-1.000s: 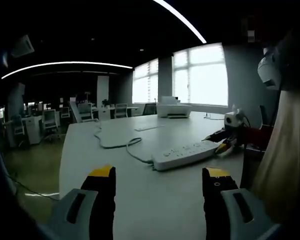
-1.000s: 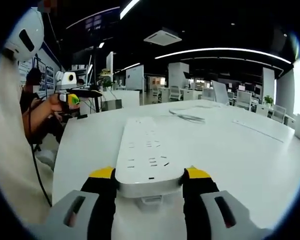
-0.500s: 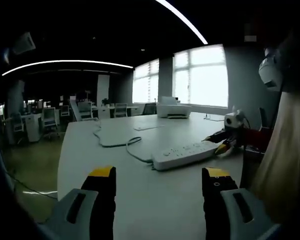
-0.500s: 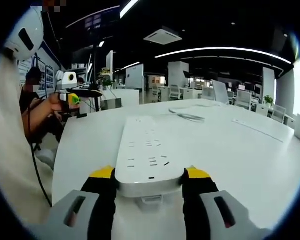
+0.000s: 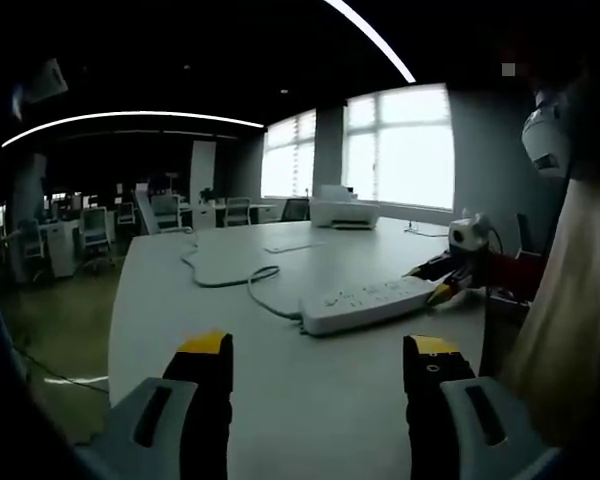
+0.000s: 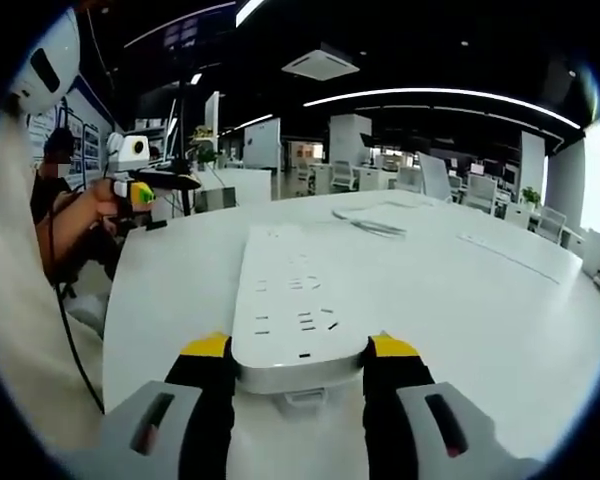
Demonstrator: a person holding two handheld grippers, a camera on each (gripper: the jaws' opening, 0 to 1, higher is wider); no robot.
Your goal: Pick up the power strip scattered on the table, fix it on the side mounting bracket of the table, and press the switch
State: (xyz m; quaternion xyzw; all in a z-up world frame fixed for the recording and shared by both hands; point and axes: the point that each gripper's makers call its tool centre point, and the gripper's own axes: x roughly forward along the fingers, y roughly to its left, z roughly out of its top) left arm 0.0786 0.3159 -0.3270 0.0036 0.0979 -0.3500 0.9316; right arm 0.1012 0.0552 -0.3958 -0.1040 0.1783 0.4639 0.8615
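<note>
A white power strip [image 5: 365, 303] lies along the white table [image 5: 280, 400], and its white cable [image 5: 230, 278] loops away toward the far side. My right gripper [image 5: 448, 288] clamps the strip's near end from the right. In the right gripper view the strip [image 6: 292, 290] runs away from me, with my right gripper [image 6: 298, 348] shut on its end. I cannot tell whether the strip touches the table [image 6: 460, 330]. My left gripper [image 5: 320, 346] stands open over the table, short of the strip, with nothing between its yellow-tipped jaws. In the right gripper view a hand holds the left gripper [image 6: 145, 190] at the left.
A white printer [image 5: 342, 212] stands at the table's far end, with a paper sheet [image 5: 290, 246] in front of it. The table's left edge [image 5: 115, 320] drops to the floor. A cream sleeve [image 5: 570, 330] hangs at the right. Office desks and chairs [image 6: 460, 190] stand beyond.
Both views have shifted slightly with the hands. The right gripper stays shut on the strip's end and the left gripper stays open.
</note>
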